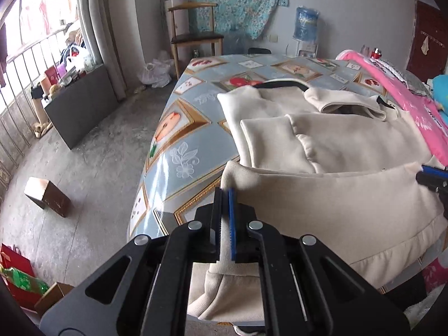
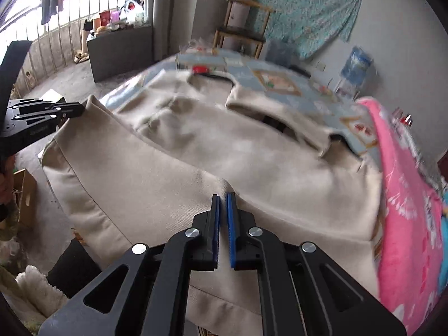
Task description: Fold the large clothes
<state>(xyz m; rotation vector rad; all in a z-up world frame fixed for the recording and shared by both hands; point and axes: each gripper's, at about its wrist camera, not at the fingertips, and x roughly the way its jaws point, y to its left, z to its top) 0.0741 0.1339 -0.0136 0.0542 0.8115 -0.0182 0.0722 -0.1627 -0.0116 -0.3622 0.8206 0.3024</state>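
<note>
Cream sweatshirt (image 1: 322, 145) fabric sits pinched in both grippers: the left gripper (image 1: 226, 196) is clamped on the hem's left corner, the right gripper (image 2: 223, 198) is closed on a fold near the hem. The garment lies across the patterned table (image 1: 190, 140), beside a pink cloth (image 2: 406, 210).

I can't read any text from here. The water bottle (image 1: 306, 23) on the dispenser by the far wall carries a blue label, but its print is too small and blurred to make out. The pink cloth (image 2: 403, 210) along the tabletop's right side has white markings I can't resolve into letters. The left gripper (image 2: 81, 109) body bears a faint embossed mark, illegible.
</note>
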